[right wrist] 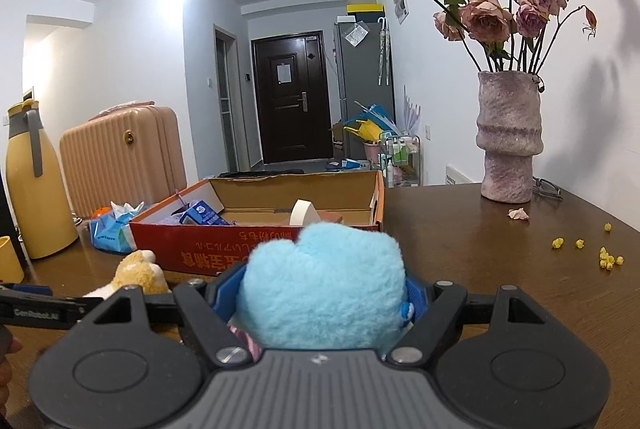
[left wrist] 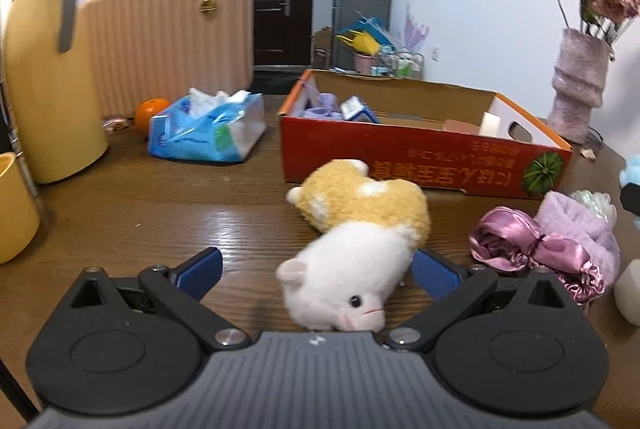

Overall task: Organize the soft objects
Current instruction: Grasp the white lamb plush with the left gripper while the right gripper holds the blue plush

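Nearest the lens in the left wrist view, the white-and-yellow plush toy (left wrist: 360, 229) lies on the wooden table (left wrist: 140, 221), its white head between the spread blue pads (left wrist: 202, 267) of the left gripper (left wrist: 318, 271). Jaws stand open; one pad sits at the toy's side, the other well clear. The right gripper (right wrist: 320, 293) is clamped on a blue plush (right wrist: 324, 289), pads pressed into its flanks. The red cardboard box (left wrist: 400, 157), the likely destination, stands just beyond the toy and already holds items. Recommended: centre the left jaws on the body rather than the head before closing, lift clear of the box wall, and avoid the purple satin scrunchies (left wrist: 532, 245) nearby
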Demonstrator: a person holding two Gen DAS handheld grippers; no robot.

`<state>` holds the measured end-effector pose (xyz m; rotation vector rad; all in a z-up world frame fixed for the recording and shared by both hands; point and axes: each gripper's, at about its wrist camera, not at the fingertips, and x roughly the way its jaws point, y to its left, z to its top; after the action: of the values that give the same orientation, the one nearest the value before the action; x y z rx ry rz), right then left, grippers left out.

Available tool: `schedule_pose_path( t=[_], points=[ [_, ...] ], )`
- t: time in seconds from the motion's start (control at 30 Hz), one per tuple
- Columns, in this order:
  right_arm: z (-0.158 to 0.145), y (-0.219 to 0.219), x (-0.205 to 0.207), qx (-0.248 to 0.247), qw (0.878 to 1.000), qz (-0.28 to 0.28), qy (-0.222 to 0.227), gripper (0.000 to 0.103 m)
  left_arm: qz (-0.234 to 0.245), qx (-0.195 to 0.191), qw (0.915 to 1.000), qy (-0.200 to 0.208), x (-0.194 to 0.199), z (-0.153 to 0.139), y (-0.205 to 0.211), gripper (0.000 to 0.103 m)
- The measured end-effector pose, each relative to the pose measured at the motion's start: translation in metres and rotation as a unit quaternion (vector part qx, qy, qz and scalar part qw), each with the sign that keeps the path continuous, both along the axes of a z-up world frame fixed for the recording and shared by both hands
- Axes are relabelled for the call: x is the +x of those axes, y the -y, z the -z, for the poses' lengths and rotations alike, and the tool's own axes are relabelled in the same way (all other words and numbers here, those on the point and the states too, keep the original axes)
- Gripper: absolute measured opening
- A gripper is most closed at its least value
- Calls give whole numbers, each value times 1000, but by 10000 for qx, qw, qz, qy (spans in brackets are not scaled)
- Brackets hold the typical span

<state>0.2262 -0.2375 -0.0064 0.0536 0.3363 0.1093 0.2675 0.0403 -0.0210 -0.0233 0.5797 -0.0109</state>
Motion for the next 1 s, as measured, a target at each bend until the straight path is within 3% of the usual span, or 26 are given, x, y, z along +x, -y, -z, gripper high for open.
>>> schedule_pose_path(
  t=[0.17, 0.6, 0.73, 1.0],
  points=[
    [4, 0, 3, 0, 10000, 26, -94, 77, 232, 187, 9993, -206, 15, 9, 12, 103],
    [8, 0, 6, -15, 9999, 36, -166, 77, 376, 214, 9966, -698, 50, 27, 17, 103],
    [8, 0, 6, -19, 9999, 20, -125, 77, 401, 183, 9970, -639, 48, 28, 16, 102],
    [8, 0, 5, -1, 10000, -3, -96, 77, 595, 247, 9966, -521, 41, 26, 22, 64]
  ],
)
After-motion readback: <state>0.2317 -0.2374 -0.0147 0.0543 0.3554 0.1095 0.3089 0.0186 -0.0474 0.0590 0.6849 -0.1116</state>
